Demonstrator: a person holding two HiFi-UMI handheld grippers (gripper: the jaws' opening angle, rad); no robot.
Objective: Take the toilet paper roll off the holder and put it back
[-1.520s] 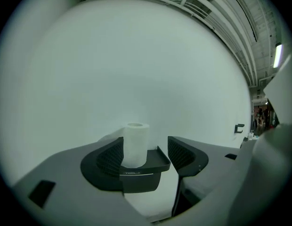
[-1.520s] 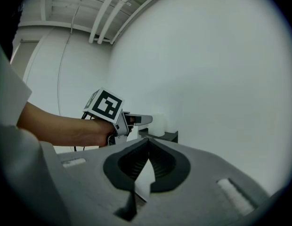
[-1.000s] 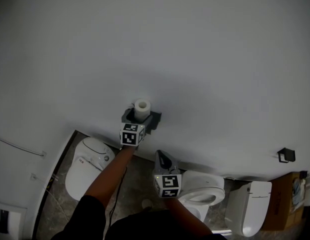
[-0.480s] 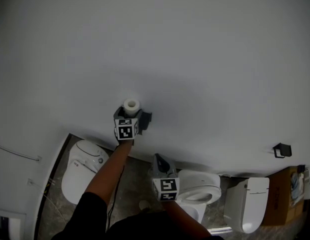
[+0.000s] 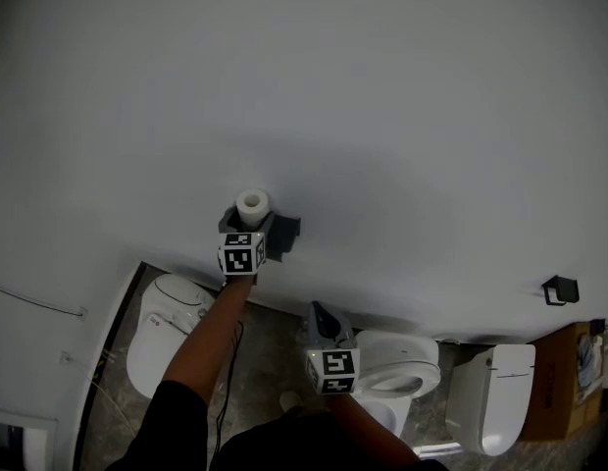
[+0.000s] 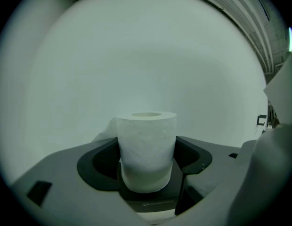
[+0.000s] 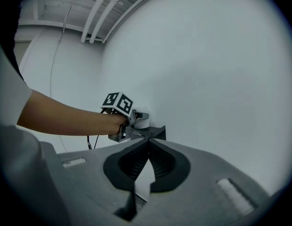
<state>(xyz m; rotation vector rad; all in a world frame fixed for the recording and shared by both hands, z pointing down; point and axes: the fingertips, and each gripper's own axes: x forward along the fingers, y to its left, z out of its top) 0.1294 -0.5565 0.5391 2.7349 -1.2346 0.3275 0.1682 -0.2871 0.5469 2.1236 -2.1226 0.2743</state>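
- Toilet paper roll (image 6: 147, 149) stands between the jaws of my left gripper (image 5: 257, 224), close against the wall (image 5: 382, 116), core axis upright in the left gripper view.
- Left jaws closing, one on each side of the roll; no firm squeeze evident.
- Right gripper (image 7: 146, 142) jaws clenched, empty, lower and well apart from the roll; the left is nearer.
- Holder at the roll not visible; black bracket (image 5: 558, 293) on the wall far right.
- No containers involved.
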